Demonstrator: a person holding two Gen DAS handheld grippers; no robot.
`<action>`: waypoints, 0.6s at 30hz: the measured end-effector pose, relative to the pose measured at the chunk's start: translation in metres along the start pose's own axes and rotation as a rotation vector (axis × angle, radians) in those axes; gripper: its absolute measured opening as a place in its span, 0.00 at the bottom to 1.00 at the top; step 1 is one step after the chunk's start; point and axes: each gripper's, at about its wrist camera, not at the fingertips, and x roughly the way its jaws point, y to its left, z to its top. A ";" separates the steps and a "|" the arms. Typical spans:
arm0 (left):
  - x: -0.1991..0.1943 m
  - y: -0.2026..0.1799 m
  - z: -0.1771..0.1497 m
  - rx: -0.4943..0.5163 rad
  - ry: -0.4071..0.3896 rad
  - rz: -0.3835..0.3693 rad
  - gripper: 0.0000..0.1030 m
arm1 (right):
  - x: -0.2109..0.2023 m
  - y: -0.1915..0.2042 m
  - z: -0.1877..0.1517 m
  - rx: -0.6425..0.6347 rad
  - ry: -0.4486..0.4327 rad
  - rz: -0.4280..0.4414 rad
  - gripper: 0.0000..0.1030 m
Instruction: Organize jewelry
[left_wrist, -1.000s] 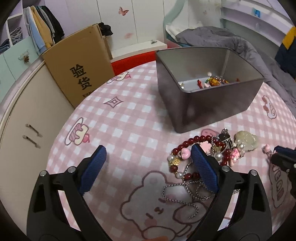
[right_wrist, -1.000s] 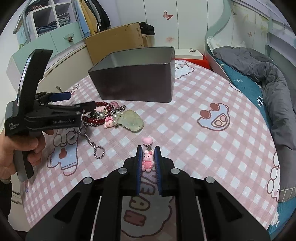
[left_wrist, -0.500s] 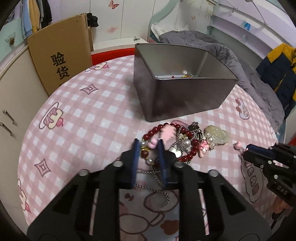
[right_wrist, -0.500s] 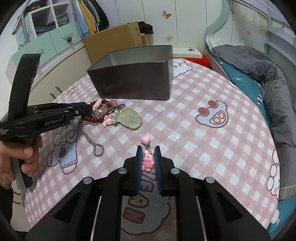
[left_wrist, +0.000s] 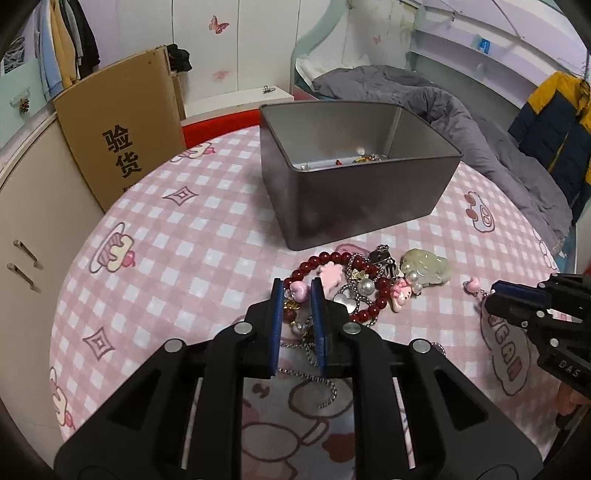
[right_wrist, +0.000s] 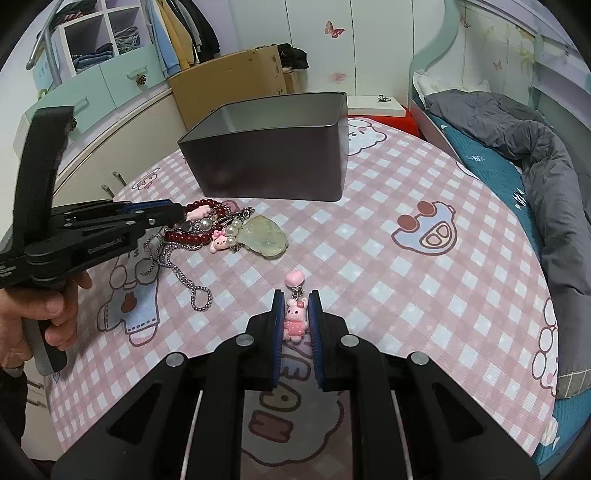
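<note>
Our left gripper (left_wrist: 297, 295) is clenched on the red bead bracelet (left_wrist: 364, 314) in the pile at the tin's (left_wrist: 354, 206) six o'clock; our right gripper (right_wrist: 295, 314) grasps the pink bunny charm (right_wrist: 294, 319) above the worktop (right_wrist: 406, 273). We should lift slowly, shaking the silver chain (right_wrist: 184, 280) free.

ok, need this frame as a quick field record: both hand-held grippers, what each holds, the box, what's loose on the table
left hand-held gripper: shut on red bead bracelet, within the jewelry pile
right hand-held gripper: shut on pink bunny charm, low over the table
box: grey metal tin, open top, a few small pieces inside
loose jewelry: pale green pendant, silver chain, pearls, beside the tin
surface: pink checked tablecloth
</note>
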 end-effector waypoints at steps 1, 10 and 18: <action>0.001 0.002 0.001 -0.004 -0.003 -0.010 0.15 | 0.000 0.000 0.000 0.000 0.000 -0.001 0.11; -0.031 0.006 0.006 -0.038 -0.076 -0.082 0.12 | -0.009 -0.003 0.006 0.002 -0.019 0.005 0.11; -0.078 0.012 0.012 -0.062 -0.167 -0.093 0.12 | -0.034 0.003 0.024 -0.014 -0.078 0.043 0.11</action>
